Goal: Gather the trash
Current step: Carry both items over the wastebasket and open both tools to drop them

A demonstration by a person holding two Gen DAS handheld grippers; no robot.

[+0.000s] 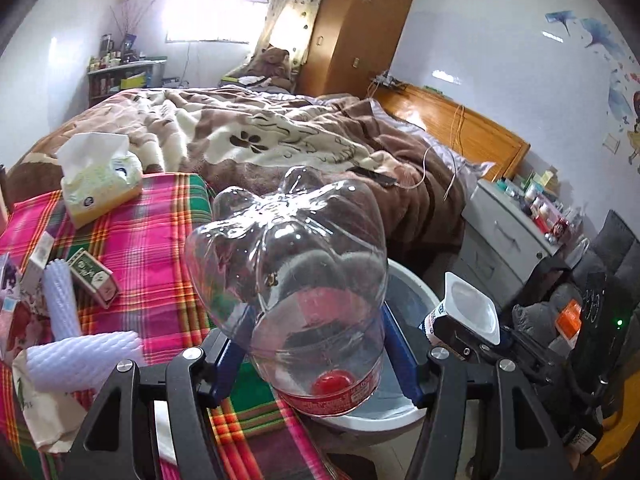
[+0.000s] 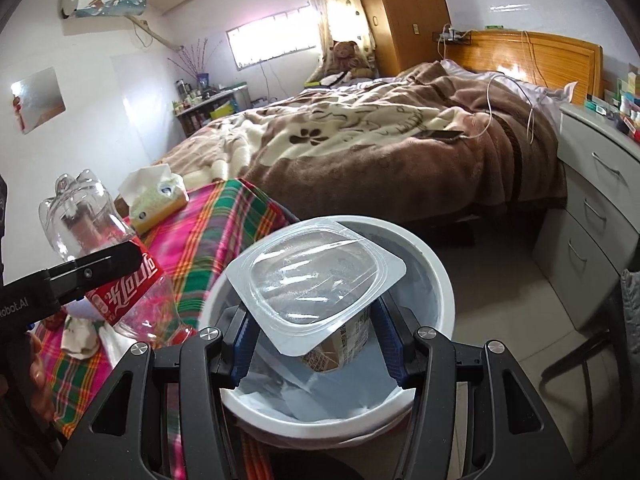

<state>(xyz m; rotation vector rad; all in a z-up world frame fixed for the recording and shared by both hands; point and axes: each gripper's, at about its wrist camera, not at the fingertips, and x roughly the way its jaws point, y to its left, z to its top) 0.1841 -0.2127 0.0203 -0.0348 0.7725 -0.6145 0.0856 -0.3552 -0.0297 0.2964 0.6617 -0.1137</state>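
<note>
My left gripper (image 1: 316, 364) is shut on a clear empty plastic bottle (image 1: 292, 248) with a red label and red cap, its base pointing away from the camera. The bottle hangs at the table's edge, partly over the white bin (image 1: 408, 292). My right gripper (image 2: 316, 348) is shut on a small plastic cup (image 2: 316, 276) with a white rim and a clear lid, held over the lined white bin (image 2: 436, 272). In the right wrist view the bottle (image 2: 84, 216) and the left gripper (image 2: 108, 268) show at the left.
A table with a plaid cloth (image 1: 152, 240) carries a tissue box (image 1: 100, 184), small cartons (image 1: 94, 278) and white foam nets (image 1: 76, 356). Behind stand a bed with a brown blanket (image 2: 360, 148), grey drawers (image 2: 600, 216) and a dark chair (image 2: 592, 356).
</note>
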